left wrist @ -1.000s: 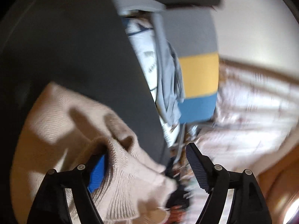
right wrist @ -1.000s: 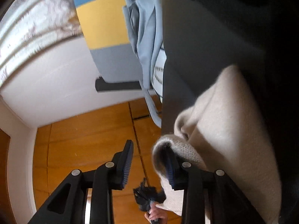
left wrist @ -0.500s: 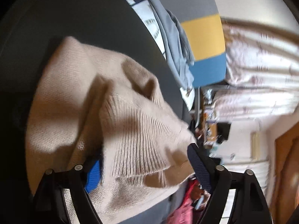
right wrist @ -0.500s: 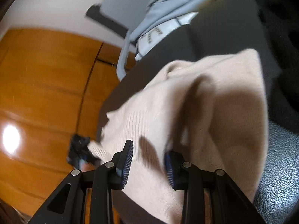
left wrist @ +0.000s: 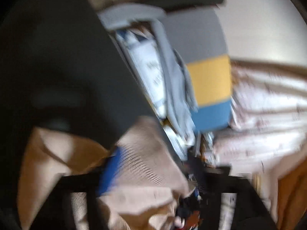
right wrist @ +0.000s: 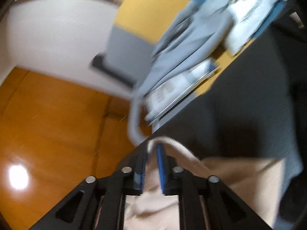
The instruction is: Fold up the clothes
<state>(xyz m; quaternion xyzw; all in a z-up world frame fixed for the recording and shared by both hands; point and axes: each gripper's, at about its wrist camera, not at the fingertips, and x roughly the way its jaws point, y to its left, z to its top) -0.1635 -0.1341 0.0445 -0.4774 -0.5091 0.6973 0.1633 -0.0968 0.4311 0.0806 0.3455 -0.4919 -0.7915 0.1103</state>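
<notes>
A beige knit sweater lies bunched on a dark leather surface. The left wrist view is blurred by motion. My left gripper stands wide, its blue-padded left finger pressed against the ribbed knit, the right finger at the cloth's edge; the sweater drapes between them. In the right wrist view my right gripper is nearly closed, pinching a fold of the sweater between its blue pads at the edge of the dark surface.
A grey garment and printed white papers lie beyond the dark surface, by a grey, yellow and blue panel. Orange wooden floor lies to the left in the right wrist view. Pale curtains hang at right.
Both views swung quickly. The right gripper closed from open onto a sweater fold at the surface's edge. The left gripper shifted along the sweater, jaws still wide.
</notes>
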